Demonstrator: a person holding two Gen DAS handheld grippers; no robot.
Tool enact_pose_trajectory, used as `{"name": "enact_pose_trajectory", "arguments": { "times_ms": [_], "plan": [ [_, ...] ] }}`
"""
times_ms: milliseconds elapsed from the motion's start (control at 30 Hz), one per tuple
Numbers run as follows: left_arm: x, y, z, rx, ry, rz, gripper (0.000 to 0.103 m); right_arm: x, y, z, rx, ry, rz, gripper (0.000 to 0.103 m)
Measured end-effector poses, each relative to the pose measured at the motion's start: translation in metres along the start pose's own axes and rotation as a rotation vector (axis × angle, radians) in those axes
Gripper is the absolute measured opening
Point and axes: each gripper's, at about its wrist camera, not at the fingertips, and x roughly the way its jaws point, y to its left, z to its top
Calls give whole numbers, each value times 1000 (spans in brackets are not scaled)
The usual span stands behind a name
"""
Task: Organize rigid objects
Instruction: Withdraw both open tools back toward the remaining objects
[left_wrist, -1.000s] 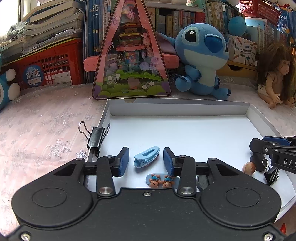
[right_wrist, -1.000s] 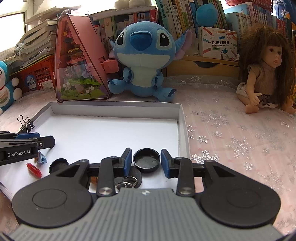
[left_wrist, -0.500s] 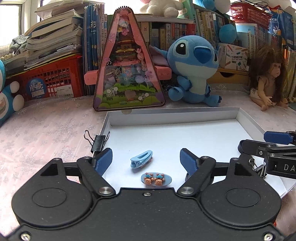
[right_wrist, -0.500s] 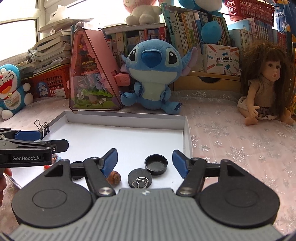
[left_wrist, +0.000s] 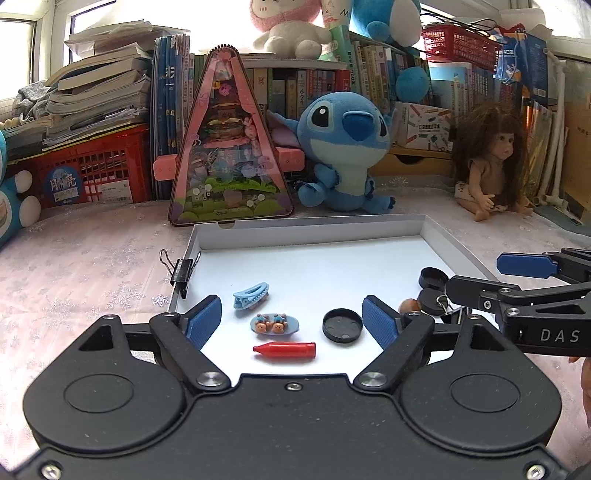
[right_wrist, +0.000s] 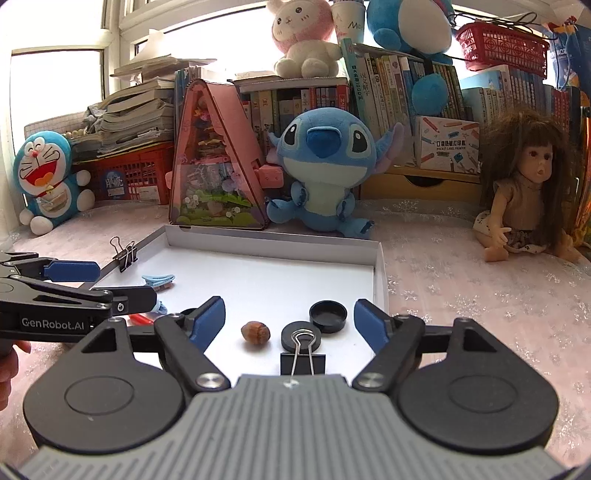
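Left wrist view: the left gripper is released, its blue pads spread wide and gripping nothing; a second ago they stood close either side of the light blue plastic claw hair clip, which now lies free at centre frame on the floor of the shallow white cardboard tray. Below the clip lie the oval blue hair clip with two bear figures, a red crayon-shaped plastic piece newly in view, and a round black plastic cap. A black metal binder clip sits on the tray's left wall. More of the tray shows than before.

Right wrist view: the right gripper is opening, with nothing between its pads; earlier they flanked the second round black cap, now lying free right of centre. A brown hazelnut, a flat black disc and a second black binder clip lie at lower centre.
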Motion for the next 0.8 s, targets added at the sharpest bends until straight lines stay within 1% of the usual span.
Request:
{"name": "enact_pose_trajectory", "arguments": {
  "times_ms": [200, 433, 600, 800],
  "plan": [
    [-21, -5, -14, 17, -8, -26, 82, -16, 8, -9, -57, -18, 8, 87],
    [-43, -8, -31, 22, -4, -56, 82, -29, 10, -18, -57, -26, 18, 87],
    [-50, -11, -40, 23, 7, -74, 82, -36, 10, -26, -50, -24, 23, 87],
    [-54, -12, -50, 21, -3, -57, 82, -42, 9, -32, -54, -19, 18, 88]
  ]
}}
